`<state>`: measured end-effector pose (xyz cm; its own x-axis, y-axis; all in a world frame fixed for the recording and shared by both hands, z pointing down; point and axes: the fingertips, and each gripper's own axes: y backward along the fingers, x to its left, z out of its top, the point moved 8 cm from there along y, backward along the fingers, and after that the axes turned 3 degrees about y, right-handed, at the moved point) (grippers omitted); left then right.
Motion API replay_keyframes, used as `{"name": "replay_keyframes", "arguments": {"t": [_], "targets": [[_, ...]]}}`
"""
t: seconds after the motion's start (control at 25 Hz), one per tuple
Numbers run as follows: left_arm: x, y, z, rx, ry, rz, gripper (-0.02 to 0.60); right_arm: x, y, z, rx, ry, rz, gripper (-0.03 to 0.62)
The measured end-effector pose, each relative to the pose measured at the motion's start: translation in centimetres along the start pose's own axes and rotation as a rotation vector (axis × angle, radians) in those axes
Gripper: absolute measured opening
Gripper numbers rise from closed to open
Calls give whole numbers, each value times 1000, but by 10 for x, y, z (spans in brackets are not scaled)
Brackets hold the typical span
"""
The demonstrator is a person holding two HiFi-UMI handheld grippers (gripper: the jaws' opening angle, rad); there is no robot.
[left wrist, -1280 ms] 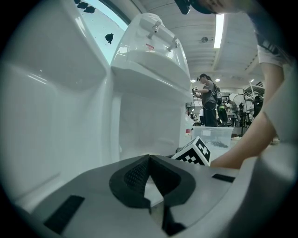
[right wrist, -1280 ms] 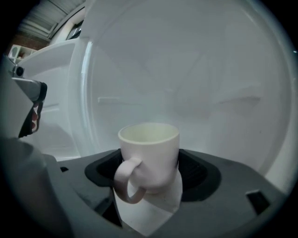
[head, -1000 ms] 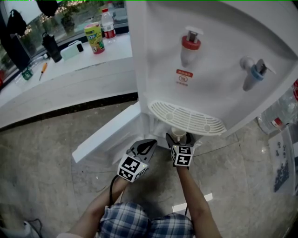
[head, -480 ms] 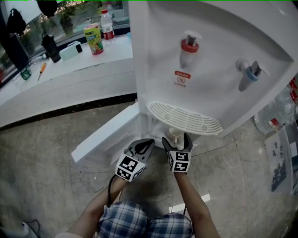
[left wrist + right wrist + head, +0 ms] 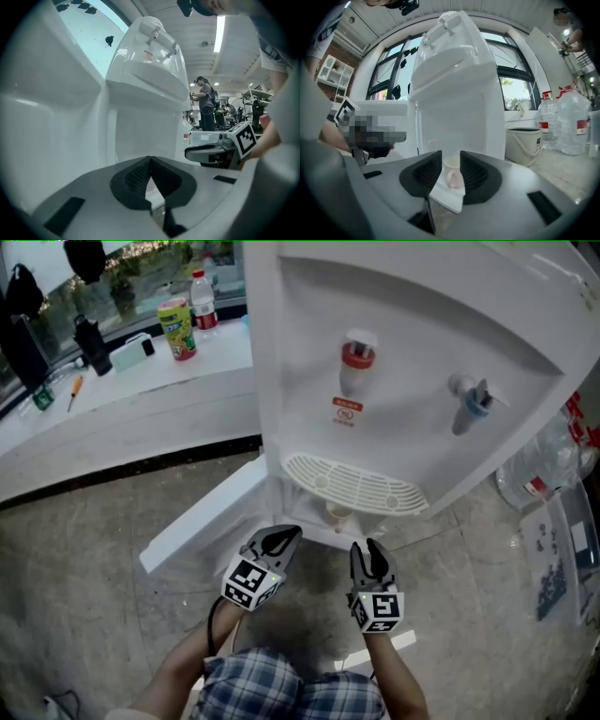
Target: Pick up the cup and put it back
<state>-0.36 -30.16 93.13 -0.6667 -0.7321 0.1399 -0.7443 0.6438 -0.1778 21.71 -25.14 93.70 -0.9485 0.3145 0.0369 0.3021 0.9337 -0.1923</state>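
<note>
One cup [image 5: 452, 172] stands upright on the white ledge [image 5: 446, 196] under the drip tray [image 5: 354, 486] of the water dispenser [image 5: 403, 381], touched by nothing; judged already put back. Right hand-held gripper [image 5: 373, 561] points at it from near, jaws narrow and closing on nothing; the cup shows through the gap but sits beyond the tips, likely clear of a knock. Left hand-held gripper [image 5: 277, 542] idle beside it, jaws together, empty; not needed for a one-handed job. Head view: cup largely tucked under the tray; contents not visible; ledge front cut off by the jaws.
</note>
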Motion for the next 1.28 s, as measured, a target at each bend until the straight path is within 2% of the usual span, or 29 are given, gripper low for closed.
{"name": "replay_keyframes", "arguments": {"t": [0.16, 0.32, 0.52, 0.68, 0.96, 1.12, 1.28], "targets": [[-9, 9, 19, 2, 14, -15, 25, -6, 32, 22, -23, -21, -24, 29], [-18, 25, 45, 25, 24, -42, 25, -7, 60, 55, -48, -104, -85, 18], [-29, 55, 109, 8, 27, -69, 25, -4, 87, 113, -28, -188, -138, 18], [-39, 78, 193, 14, 29, -65, 25, -2, 107, 193, -10, -169, -146, 18], [-43, 117, 343, 14, 38, -5, 25, 1, 138, 354, -18, -174, -146, 18], [-68, 144, 440, 25, 12, 16, 25, -1, 175, 448, -25, -171, -142, 18], [-75, 174, 529, 13, 13, 46, 25, 2, 201, 537, -17, -146, -130, 18]]}}
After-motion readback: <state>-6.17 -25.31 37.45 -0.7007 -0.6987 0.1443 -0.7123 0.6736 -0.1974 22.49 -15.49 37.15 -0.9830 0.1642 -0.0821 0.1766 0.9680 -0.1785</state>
